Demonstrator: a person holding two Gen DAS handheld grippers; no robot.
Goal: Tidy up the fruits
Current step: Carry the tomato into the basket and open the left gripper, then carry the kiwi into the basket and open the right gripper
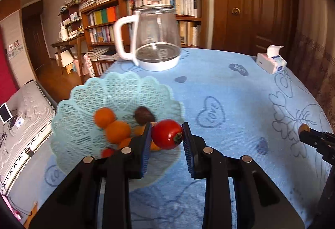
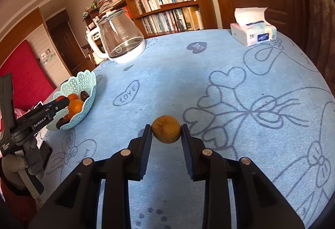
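Over basket [image 1: 117, 91], left gripper [image 1: 167, 137] clamps red fruit [image 1: 166, 133]; right gripper [image 2: 166, 132] clamps brownish fruit [image 2: 166, 131].

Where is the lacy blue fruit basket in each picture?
Left wrist view: the blue basket sits left of centre, just beyond the left gripper, which holds a red fruit.
Right wrist view: the same basket sits small at the far left edge of the table.
Shared landmark: the glass kettle stands behind the basket in both.
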